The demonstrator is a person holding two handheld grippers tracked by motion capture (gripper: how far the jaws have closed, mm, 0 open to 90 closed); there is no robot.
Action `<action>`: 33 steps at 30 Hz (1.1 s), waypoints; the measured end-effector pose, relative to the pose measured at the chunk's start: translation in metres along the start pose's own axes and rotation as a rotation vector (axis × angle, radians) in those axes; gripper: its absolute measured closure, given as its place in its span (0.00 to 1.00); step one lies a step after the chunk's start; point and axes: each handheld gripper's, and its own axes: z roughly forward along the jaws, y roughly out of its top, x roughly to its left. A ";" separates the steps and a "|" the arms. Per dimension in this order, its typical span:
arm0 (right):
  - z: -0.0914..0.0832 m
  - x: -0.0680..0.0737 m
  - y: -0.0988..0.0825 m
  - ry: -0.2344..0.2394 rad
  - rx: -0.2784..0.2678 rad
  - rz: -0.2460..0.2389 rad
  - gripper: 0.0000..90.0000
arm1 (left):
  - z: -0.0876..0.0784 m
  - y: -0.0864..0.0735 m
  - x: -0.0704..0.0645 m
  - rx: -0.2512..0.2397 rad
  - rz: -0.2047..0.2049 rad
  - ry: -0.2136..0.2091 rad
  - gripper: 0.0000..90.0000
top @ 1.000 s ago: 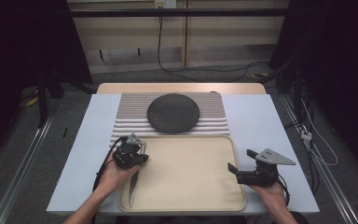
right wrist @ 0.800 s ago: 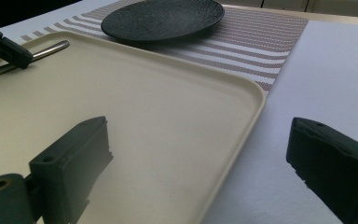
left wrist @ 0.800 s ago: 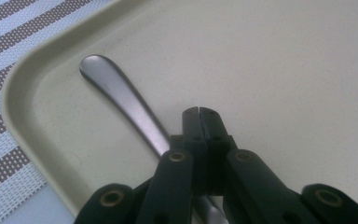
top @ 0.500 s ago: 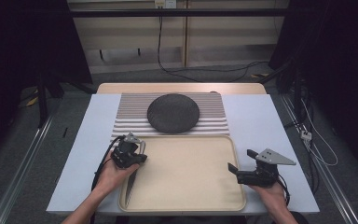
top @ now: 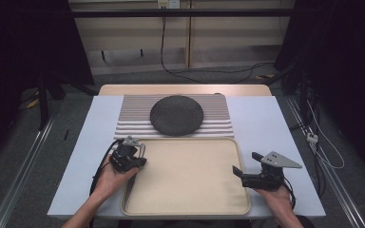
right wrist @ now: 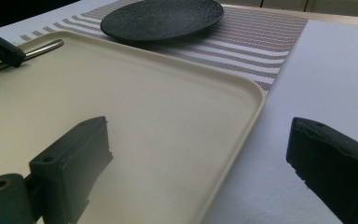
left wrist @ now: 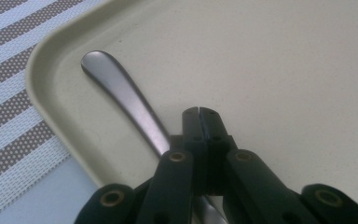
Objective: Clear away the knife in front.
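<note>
Left gripper [top: 140,151] shifts slightly up tray's left rim since earlier frame; right gripper [top: 236,172] unchanged. Left jaws fully closed, nothing between pads; metal utensil handle [left wrist: 121,95] lies flat beside and under them, in tray [top: 190,209] left corner. Right jaws wide open, empty, straddling tray's right edge.

Advice: open left jaws, straddle handle, pinch low, lift clear of rim. Tray middle free; plate [top: 177,115] on striped mat [top: 128,114] beyond.

My left gripper [top: 132,151] and right gripper [top: 243,174] are black, with brass-ringed screws at the jaw links. The right carries a grey three-cornered plate; black cables trail from both.
</note>
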 end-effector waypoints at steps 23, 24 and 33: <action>0.000 0.000 0.000 -0.001 0.002 -0.001 0.07 | -0.007 -0.011 0.005 -0.019 -0.016 0.015 1.00; 0.000 0.000 0.000 -0.001 0.003 -0.002 0.07 | -0.008 -0.011 0.005 -0.022 -0.019 0.014 1.00; 0.001 0.000 0.000 0.000 0.003 -0.002 0.07 | -0.011 -0.012 0.005 -0.085 -0.019 -0.010 1.00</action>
